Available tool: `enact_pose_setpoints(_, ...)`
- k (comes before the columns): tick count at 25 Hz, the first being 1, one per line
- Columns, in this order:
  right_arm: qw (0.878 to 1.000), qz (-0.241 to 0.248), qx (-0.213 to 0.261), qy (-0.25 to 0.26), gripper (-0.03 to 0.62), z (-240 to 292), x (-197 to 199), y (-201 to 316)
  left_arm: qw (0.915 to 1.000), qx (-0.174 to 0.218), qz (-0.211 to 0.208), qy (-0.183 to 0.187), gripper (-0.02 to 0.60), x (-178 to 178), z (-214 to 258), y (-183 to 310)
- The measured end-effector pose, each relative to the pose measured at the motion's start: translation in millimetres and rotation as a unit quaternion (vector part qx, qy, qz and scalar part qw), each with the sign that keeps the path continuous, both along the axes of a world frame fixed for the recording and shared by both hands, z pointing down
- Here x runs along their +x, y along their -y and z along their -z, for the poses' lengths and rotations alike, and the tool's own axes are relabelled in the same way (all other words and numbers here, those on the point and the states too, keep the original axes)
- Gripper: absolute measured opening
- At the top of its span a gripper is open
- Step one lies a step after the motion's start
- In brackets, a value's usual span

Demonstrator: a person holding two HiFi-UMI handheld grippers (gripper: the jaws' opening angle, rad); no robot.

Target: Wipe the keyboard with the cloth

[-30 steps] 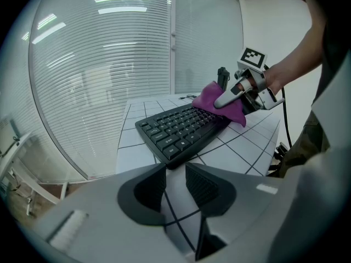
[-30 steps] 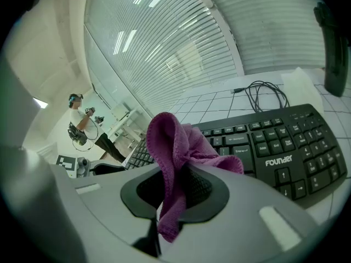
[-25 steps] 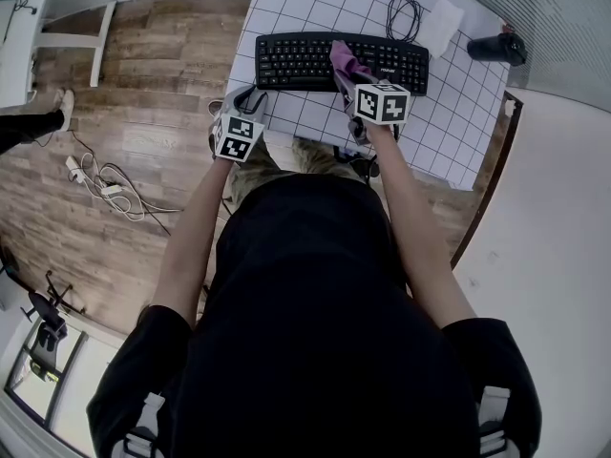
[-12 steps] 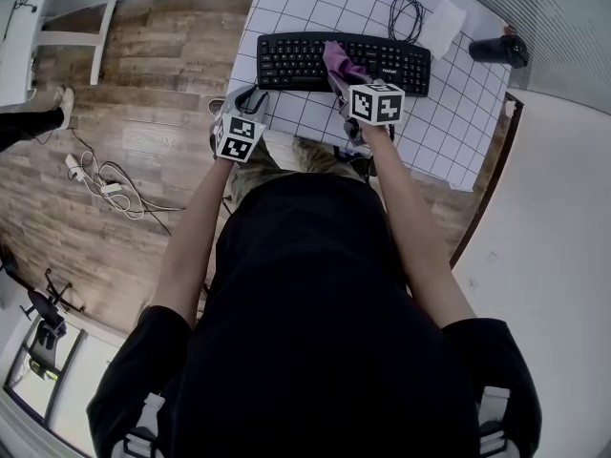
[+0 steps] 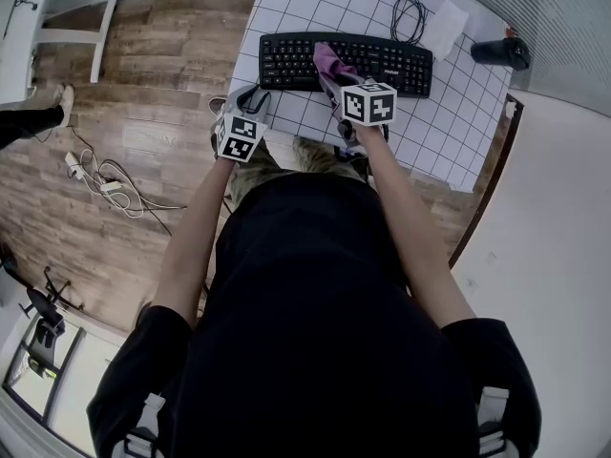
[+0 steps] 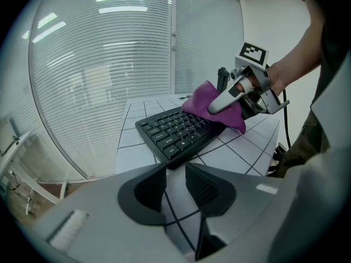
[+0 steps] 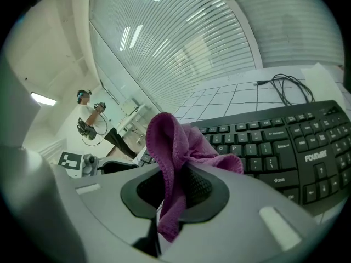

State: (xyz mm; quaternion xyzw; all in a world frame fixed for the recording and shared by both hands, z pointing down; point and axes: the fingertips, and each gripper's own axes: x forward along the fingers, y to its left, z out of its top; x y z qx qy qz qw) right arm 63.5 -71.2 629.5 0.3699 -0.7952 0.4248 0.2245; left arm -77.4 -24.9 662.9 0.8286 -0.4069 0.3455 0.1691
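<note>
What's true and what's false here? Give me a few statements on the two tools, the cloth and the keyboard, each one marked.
The right tool is shut on the purple cloth. True.
The left tool grips the keyboard. False: its jaws stand apart with nothing between them.
The keyboard is white. False: it is black.
A coiled cable lies on the table beyond the keyboard. True.
</note>
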Motion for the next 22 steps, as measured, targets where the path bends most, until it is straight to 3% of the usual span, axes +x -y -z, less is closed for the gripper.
enact_pose_setpoints(22, 0.999, 0.048, -0.014, 0.016, 0.064, -0.7, -47.6, -6.7, 0.9999, -0.006, -0.003, -0.008, 0.107, 0.2, 0.3, -0.3)
